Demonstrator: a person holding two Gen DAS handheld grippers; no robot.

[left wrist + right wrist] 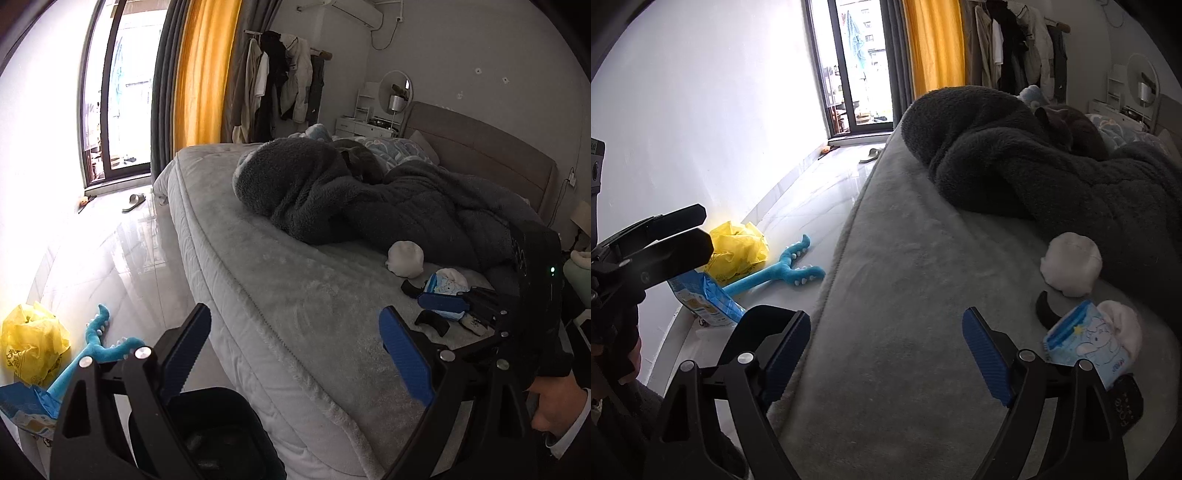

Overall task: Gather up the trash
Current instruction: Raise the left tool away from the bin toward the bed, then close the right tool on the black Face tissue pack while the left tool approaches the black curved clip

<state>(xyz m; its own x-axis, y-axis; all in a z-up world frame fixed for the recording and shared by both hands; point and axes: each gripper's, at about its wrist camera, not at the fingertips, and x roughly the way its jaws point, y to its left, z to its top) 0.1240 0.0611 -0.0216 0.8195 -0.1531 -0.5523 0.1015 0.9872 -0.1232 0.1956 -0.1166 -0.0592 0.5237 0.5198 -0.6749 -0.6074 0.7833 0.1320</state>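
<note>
Bed point(886, 295) edge hiding black bin point(207, 424)

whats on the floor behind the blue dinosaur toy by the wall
A crumpled yellow plastic bag lies behind the blue dinosaur toy, against the white wall. What is inside the bag cannot be seen; a blue printed packet covers its near corner.
</note>
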